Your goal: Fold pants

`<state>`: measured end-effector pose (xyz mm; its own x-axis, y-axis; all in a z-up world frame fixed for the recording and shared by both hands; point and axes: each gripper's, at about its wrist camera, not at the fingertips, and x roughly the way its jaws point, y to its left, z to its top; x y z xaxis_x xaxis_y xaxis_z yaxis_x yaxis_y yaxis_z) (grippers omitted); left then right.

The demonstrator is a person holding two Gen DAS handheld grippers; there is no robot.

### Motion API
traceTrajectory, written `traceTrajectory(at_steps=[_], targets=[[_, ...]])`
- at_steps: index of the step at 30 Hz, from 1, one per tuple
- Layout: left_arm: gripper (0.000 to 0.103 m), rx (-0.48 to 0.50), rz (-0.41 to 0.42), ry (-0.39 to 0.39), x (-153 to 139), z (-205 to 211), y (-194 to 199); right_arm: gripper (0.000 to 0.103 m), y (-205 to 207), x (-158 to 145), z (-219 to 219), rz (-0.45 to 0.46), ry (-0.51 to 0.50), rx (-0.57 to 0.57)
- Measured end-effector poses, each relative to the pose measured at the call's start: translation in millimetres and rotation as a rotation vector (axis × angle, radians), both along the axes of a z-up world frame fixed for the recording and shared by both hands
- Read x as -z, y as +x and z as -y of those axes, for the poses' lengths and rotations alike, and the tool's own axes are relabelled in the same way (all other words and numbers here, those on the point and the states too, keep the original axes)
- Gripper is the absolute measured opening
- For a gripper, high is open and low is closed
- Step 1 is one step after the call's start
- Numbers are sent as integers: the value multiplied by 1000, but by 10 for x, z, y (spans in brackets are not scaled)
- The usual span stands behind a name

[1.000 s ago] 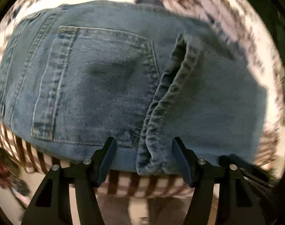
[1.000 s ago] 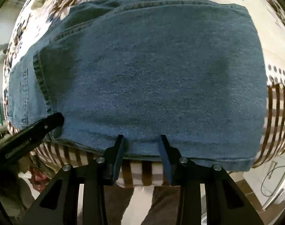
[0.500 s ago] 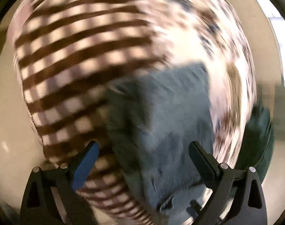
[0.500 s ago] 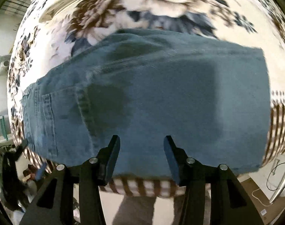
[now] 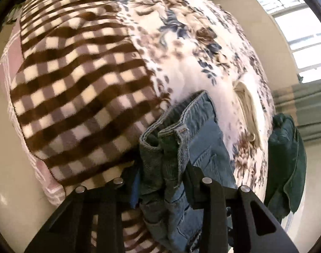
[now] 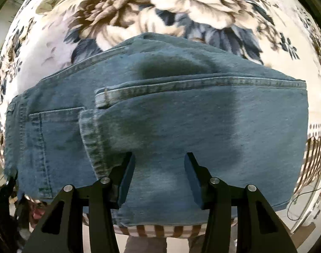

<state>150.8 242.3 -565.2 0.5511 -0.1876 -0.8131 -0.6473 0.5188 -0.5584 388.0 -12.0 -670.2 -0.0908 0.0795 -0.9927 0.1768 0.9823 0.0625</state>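
The blue jeans [image 6: 181, 116] lie folded on a bed, with a back pocket [image 6: 54, 139] at the left and a leg hem [image 6: 90, 141] lying over it. My right gripper [image 6: 160, 168] points straight down over the denim, open, with nothing between its fingers. In the left wrist view a bunched end of the jeans [image 5: 204, 139] stands up from the bed. My left gripper [image 5: 162, 168] is closing on it, and thick folds of denim fill the gap between its fingers [image 5: 190, 175].
The bed carries a floral blanket [image 5: 192, 52] with a brown checked band [image 5: 76, 84]. A cream cloth [image 5: 247, 109] and a dark green garment [image 5: 287, 162] lie at the right near a window [image 5: 297, 31]. A person's legs [image 6: 145, 244] stand at the bed's edge.
My left gripper swung and rolled from facing the back pocket to the jeans' end, opened wide, then closed on bunched denim. My right gripper moved further over the jeans and widened a little.
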Motion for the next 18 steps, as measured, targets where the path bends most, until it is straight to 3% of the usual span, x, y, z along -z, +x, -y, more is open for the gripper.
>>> traceTrajectory(at_steps=[6,12,14,15,16,18], targets=[[44,-54,-7,-158,551,-284,109,51,-95,-120,265,6,2,36],[57,-37,0,-105,482,-200,235,51,-282,-122,576,-10,3,50],[52,-50,7,-106,417,-177,242,51,-305,-91,613,-15,3,52],[39,-56,21,-94,343,-144,213,51,-318,-95,641,-15,6,55],[33,-45,36,-70,243,-114,179,51,-332,-106,672,-12,9,58],[33,-21,66,-32,47,-8,102,51,-360,-114,716,-11,10,59]])
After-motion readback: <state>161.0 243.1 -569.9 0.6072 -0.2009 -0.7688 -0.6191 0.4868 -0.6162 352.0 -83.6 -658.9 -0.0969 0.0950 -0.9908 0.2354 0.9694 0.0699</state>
